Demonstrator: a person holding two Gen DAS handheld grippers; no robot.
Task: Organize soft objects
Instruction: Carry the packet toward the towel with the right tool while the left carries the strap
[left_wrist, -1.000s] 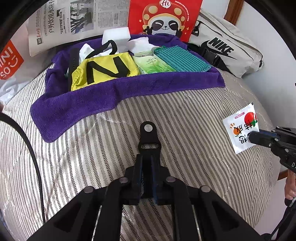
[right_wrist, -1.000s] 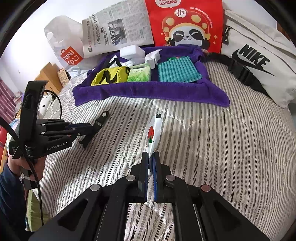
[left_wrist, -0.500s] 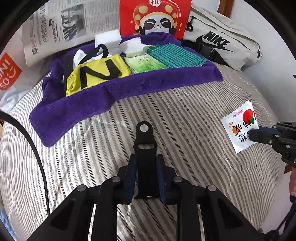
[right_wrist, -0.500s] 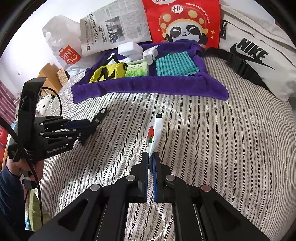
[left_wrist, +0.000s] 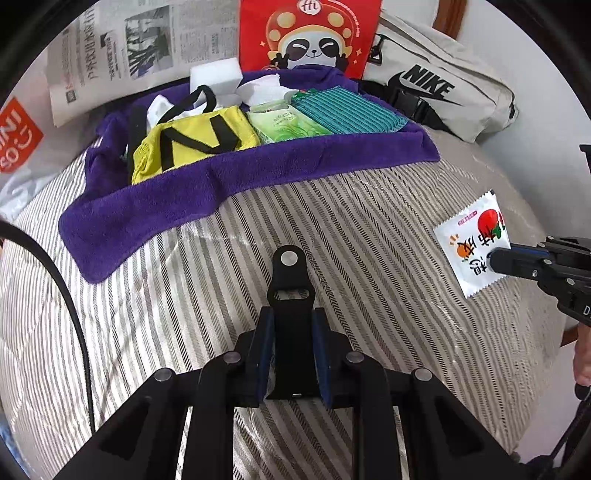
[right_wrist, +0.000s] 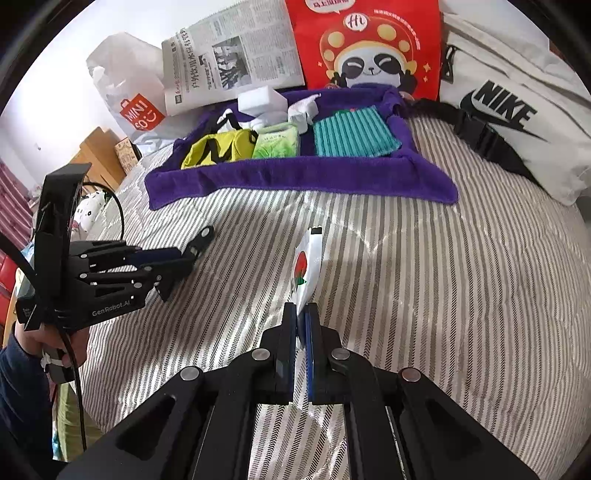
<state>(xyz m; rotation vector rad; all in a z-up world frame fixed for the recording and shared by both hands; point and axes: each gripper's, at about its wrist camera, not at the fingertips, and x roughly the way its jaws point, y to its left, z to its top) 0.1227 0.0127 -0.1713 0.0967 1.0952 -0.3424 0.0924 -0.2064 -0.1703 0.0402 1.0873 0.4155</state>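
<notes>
While the white sachet (right_wrist: 308, 267) printed with a red fruit is held above the striped bedcover (right_wrist: 443, 295), clear of the fabric, it is pinched at its near edge by the right gripper (right_wrist: 301, 325), whose jaws are drawn narrow onto it. In the right wrist view it is seen nearly edge-on, its long axis running away from the gripper toward the far purple towel (right_wrist: 295, 177); in the left wrist view its printed face (left_wrist: 476, 243) is shown, with the long axis slanting from near left to far right.

The left gripper (left_wrist: 290, 332) stands to the left, low over the bedcover, its jaws parted a moderate way with nothing gripped between the pads (the black piece seen between them is judged to belong to the tool itself).

On the towel, at the far side, a yellow bag (right_wrist: 218, 149), a green tissue pack (right_wrist: 277, 142) and a teal cloth (right_wrist: 352, 134) are already laid side by side, with a white sponge block (right_wrist: 260, 101) behind them. Most of the sorting is therefore judged done; what is left appears to be the carrying of the sachet to the towel and its release there
</notes>
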